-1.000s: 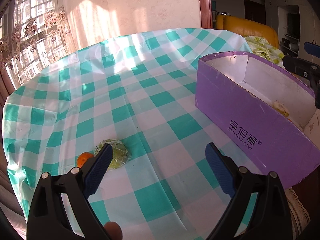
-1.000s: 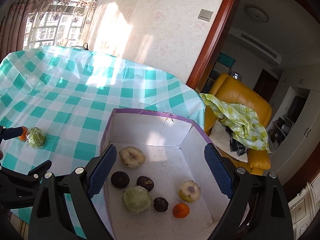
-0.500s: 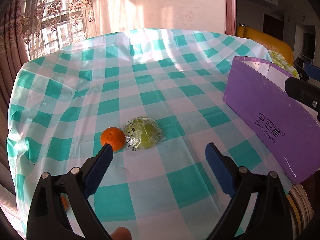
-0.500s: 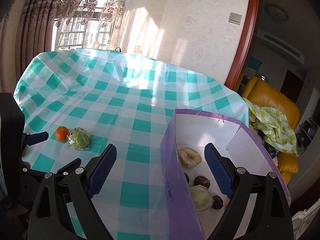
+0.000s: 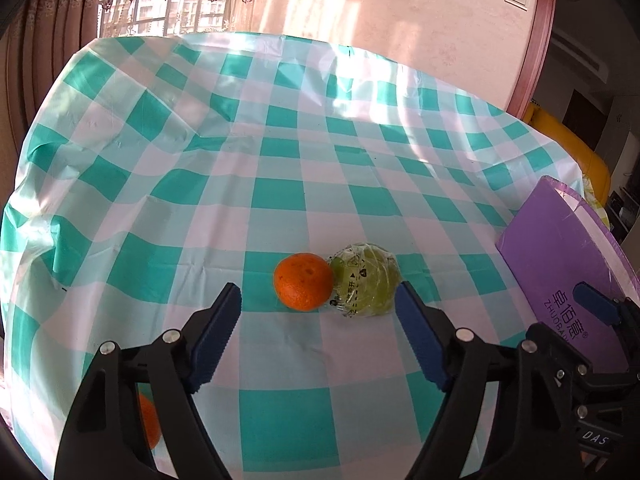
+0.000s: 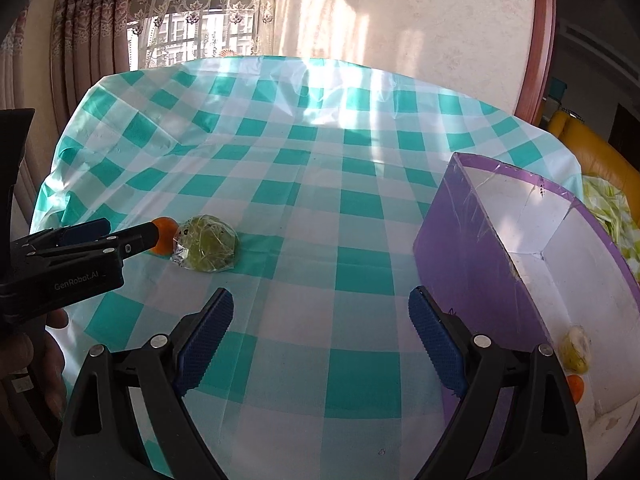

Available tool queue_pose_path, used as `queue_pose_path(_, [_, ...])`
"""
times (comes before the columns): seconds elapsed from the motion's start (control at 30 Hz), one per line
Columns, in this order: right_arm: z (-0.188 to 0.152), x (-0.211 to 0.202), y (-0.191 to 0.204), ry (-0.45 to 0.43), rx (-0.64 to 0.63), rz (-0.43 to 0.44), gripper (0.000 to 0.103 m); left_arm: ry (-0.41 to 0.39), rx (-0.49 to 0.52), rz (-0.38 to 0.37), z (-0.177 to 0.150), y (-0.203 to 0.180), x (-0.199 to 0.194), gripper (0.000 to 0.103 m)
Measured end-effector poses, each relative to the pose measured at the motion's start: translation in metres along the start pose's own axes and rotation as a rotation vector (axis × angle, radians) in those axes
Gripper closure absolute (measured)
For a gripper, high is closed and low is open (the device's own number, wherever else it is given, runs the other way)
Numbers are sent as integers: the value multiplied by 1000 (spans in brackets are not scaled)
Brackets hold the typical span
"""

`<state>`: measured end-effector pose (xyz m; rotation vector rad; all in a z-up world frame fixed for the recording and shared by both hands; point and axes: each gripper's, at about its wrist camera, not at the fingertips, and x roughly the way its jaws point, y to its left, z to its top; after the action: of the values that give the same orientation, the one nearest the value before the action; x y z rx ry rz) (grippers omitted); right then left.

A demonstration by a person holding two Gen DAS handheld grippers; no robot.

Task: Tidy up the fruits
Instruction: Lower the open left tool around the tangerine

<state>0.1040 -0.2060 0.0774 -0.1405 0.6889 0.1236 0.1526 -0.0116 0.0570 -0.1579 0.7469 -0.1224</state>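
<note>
Two grippers: both held over a table under a teal-and-white checked plastic cloth (image 5: 280, 196).
Left gripper (image 5: 318, 300): jaws have just been closing and still stand apart, empty; the blue ribbed pads (image 5: 214, 340) touch nothing.
Fruit ahead of it: a round orange tangerine (image 5: 304, 286) and a green fruit wrapped in clear plastic film (image 5: 366, 280) lie on the cloth touching each other, just beyond the left fingertips.
Right gripper (image 6: 320, 316): jaws wide, nothing between them, only bare cloth below.
Purple cardboard box with white inside (image 6: 472, 248): right of the right gripper, near the table edge.
Hard to make out: in the right wrist view the left gripper's finger covers most of the tangerine; a second orange fruit (image 5: 149, 420) shows only partly behind the left gripper's frame.
Cut off: the box floor, where a pale yellowish fruit (image 6: 576, 348) and an orange one (image 6: 576, 388) sit partly behind the right finger.
Around: floral lace curtain (image 6: 192, 12), yellow sofa (image 6: 596, 152).
</note>
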Motion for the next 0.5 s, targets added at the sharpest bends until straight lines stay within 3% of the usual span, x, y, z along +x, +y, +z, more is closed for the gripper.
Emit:
queue_pose_path(0.33, [4, 34, 24, 38, 28, 124, 16, 42, -53, -8, 6, 12, 27, 47])
queue_pose_path(0.5, [7, 42, 27, 53, 36, 145, 16, 58, -60, -15, 6, 14, 35, 48])
